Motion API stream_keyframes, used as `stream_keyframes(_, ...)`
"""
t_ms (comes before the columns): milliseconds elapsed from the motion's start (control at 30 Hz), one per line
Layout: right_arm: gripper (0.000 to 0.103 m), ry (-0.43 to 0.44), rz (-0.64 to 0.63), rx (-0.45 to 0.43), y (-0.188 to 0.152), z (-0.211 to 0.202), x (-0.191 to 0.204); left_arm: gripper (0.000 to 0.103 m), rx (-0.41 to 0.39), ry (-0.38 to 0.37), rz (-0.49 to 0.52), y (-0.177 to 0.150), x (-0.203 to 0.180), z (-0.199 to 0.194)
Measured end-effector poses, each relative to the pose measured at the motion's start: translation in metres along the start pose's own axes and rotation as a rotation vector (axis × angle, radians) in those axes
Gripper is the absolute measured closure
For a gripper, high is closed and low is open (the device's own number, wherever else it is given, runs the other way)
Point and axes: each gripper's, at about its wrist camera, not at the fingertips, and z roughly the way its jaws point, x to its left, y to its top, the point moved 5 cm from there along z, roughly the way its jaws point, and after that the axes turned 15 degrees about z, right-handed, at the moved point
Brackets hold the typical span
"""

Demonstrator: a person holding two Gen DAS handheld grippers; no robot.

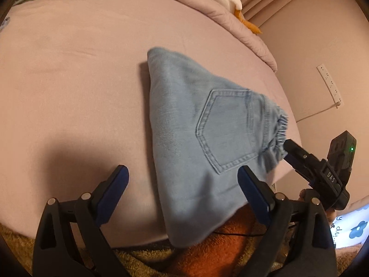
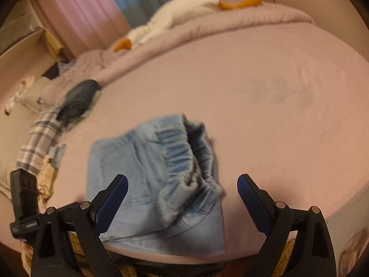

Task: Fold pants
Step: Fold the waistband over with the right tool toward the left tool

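Lying folded, jeans [image 2: 156,184] between spread fingers [image 2: 115,198].

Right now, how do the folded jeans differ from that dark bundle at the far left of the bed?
The jeans are light blue denim; the dark bundle is near-black. The jeans lie at the near bed edge between the open right gripper fingers; the bundle sits far off on plaid fabric. Both are folded or rolled compact.

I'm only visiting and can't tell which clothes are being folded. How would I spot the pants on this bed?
Start with the big bed in its pale pink sheet. Near its front edge, just ahead of the two hand-held grippers, lie the pants, a folded bundle of light blue denim. A stitched back pocket and a gathered elastic waistband set them apart from the dark bundle and plaid cloth far off at the side.
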Motion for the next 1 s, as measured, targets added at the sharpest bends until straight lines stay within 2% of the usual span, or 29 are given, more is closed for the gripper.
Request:
stream_keyframes(67,0.008,-0.016,-0.018,0.035,-0.007,0.013,0.001,0.006,0.009,0.004,-0.003,-0.004,0.002,0.013)
stream_keyframes(133,0.008,0.004,-0.015,0.085,-0.014,0.027,0.003,0.001,-0.011,0.004,0.045,-0.003,-0.005,0.013)
stream_keyframes(233,0.008,0.011,0.009,0.154,-0.023,0.048,0.001,0.002,0.005,0.000,0.067,0.002,-0.010,0.020)
stream_keyframes(400,0.004,-0.004,-0.020,0.134,-0.024,0.055,0.010,0.002,-0.010,-0.022,0.071,0.008,-0.003,0.022)
stream_keyframes(467,0.004,0.006,-0.011,0.121,-0.022,0.057,0.011,0.004,-0.016,-0.061,0.065,0.019,-0.005,0.029)
stream_keyframes(533,0.005,0.007,-0.007,0.101,-0.020,0.057,0.011,0.022,-0.017,-0.104,0.040,0.024,-0.002,0.034)
stream_keyframes(567,0.008,-0.002,-0.013,0.086,-0.021,0.057,0.013,0.028,-0.015,-0.096,0.014,0.023,0.002,0.033)
stream_keyframes(633,0.016,-0.012,-0.030,0.069,-0.023,0.056,0.015,0.049,-0.014,-0.065,0.015,0.022,0.001,0.030)
stream_keyframes(667,0.021,-0.012,-0.030,0.062,-0.023,0.054,0.016,0.054,-0.019,-0.035,0.023,0.020,0.002,0.027)
stream_keyframes(767,0.036,0.014,-0.013,0.054,-0.021,0.048,0.018,0.061,-0.035,-0.066,-0.016,0.020,0.000,0.020)
stream_keyframes(833,0.043,0.020,-0.005,0.043,-0.020,0.042,0.021,0.069,-0.052,-0.095,-0.029,0.025,-0.005,0.012)
stream_keyframes(900,0.047,0.029,-0.028,0.023,-0.019,0.033,0.028,0.069,-0.079,-0.123,-0.013,0.029,-0.016,-0.001)
stream_keyframes(1000,0.052,0.055,-0.042,0.001,-0.018,0.021,0.037,0.069,-0.088,-0.071,0.043,0.031,-0.032,-0.015)
